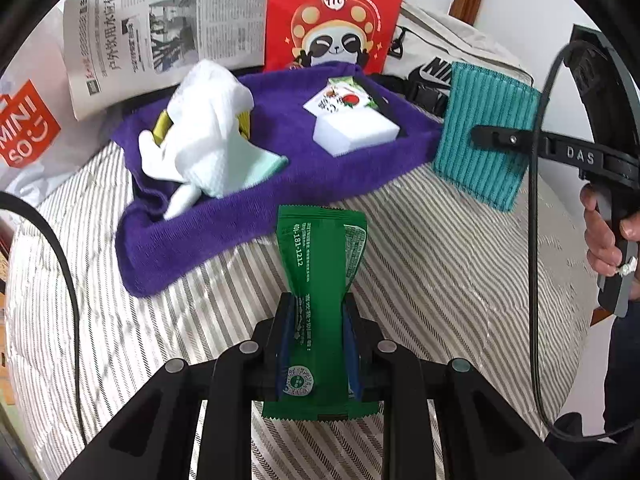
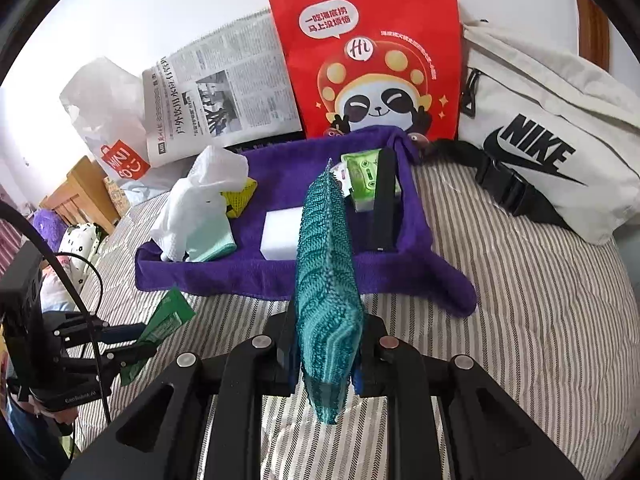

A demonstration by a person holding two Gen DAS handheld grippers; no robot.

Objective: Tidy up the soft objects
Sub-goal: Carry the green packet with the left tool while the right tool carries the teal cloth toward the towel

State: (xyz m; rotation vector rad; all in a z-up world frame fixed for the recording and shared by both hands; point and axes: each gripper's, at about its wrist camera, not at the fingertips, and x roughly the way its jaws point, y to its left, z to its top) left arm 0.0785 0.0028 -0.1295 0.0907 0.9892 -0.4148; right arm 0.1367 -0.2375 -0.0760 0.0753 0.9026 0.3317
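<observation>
Both claws loaded here! The left claw (image 1: pixel 318 320) is pinching a green sachet (image 1: pixel 320 256) around its waist, the packet squeezed to an hourglass and held above the striped bed (image 1: pixel 440 264), just near of the tray. The right claw (image 2: pixel 328 344) is clamped on a teal ribbed cloth (image 2: pixel 326 280), held on edge and standing up in front of the camera, over the bed at the near side of the tray.

Now the risks, as I judge them. That sachet is slick film gripped across a narrow middle; tilt it on the way in and it could slide out and drop short onto the bed. The cloth is limp and tall, so if it goes in edge-first it may drape over the tray wall instead of settling inside. And with both claws heading for one tray from close quarters, the two could bump, or the trailing cable could snag.

The container: a tray lined with a purple towel (image 1: pixel 224 216), far of centre. Inside at left, a crumpled white tissue (image 1: pixel 204 120) over a yellow item (image 2: pixel 240 196) and a pale mint cloth (image 2: pixel 208 244). In the middle, a white sponge block (image 2: pixel 280 236). At right, a printed wipes pack (image 2: pixel 362 180) beside a black divider (image 2: pixel 384 200).
</observation>
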